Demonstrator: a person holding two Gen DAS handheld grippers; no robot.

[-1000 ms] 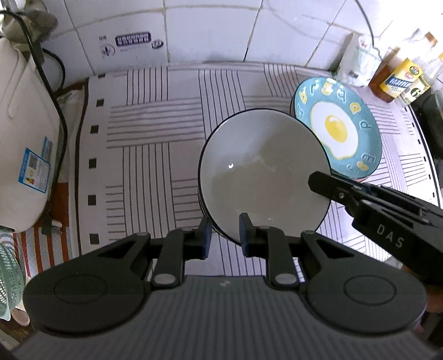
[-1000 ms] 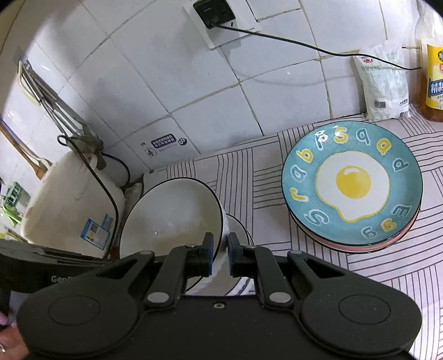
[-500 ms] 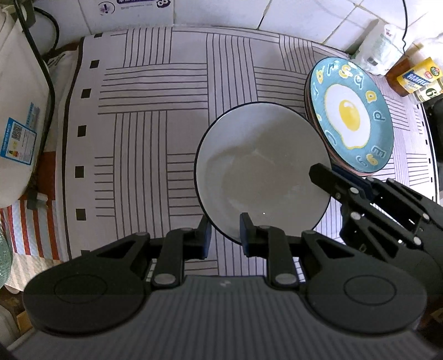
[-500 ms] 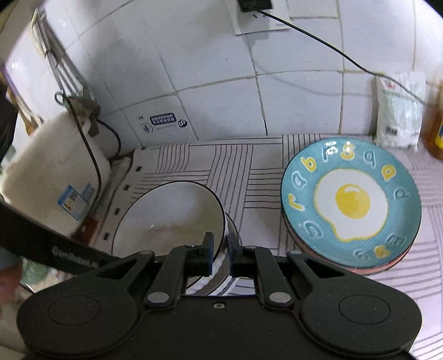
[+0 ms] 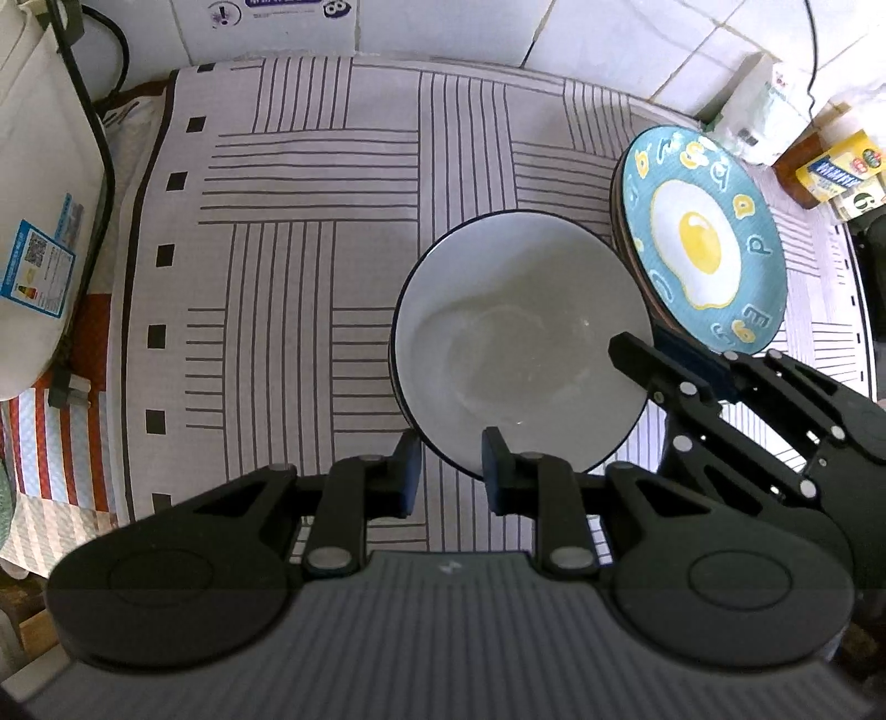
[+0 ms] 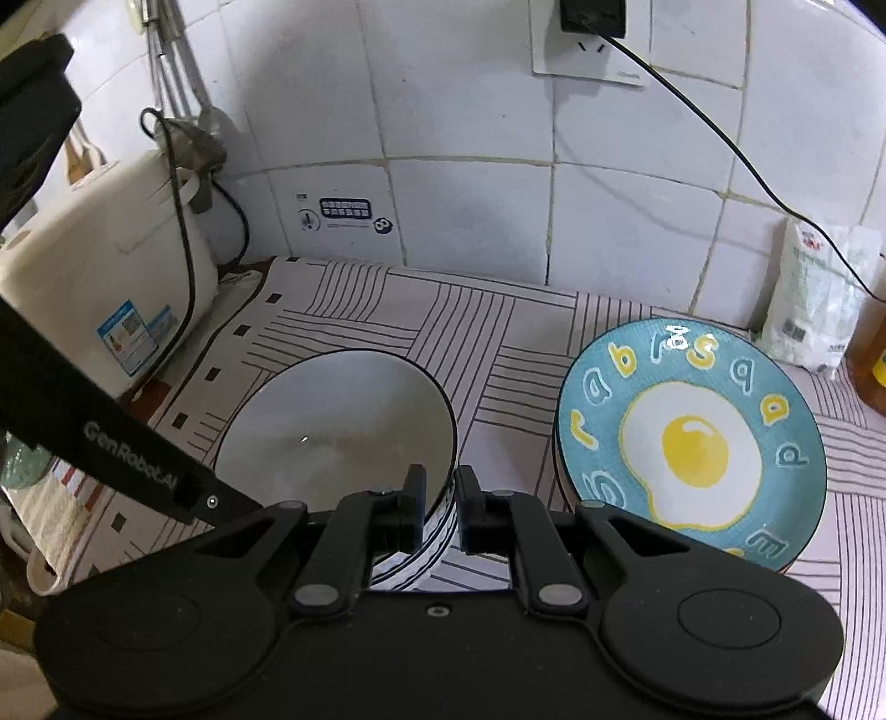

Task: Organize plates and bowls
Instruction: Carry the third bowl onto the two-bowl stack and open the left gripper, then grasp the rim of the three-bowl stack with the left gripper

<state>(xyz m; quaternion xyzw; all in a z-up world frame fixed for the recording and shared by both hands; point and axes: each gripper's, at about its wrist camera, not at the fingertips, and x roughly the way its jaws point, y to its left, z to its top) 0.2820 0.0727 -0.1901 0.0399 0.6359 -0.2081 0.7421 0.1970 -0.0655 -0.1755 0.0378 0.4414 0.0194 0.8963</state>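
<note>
A white bowl (image 5: 520, 343) with a dark rim sits nested on another bowl on the striped mat (image 5: 310, 266); it also shows in the right wrist view (image 6: 338, 421). My left gripper (image 5: 447, 471) has its fingers astride the bowl's near rim, with a gap showing on both sides. My right gripper (image 6: 440, 507) is shut on the bowl's right rim; it shows in the left wrist view (image 5: 659, 354). A blue plate with a fried-egg picture (image 5: 700, 238) tops a plate stack to the right, also in the right wrist view (image 6: 692, 443).
A white rice cooker (image 6: 94, 288) with a black cord stands at the left. A white bag (image 6: 819, 299) and oil bottles (image 5: 836, 171) stand at the back right by the tiled wall (image 6: 470, 111). A wall socket (image 6: 590, 39) is above.
The bowl held by my right gripper has come down level onto the lower bowl. Both cameras have moved up and back, and the left gripper's view shows more of the mat.
</note>
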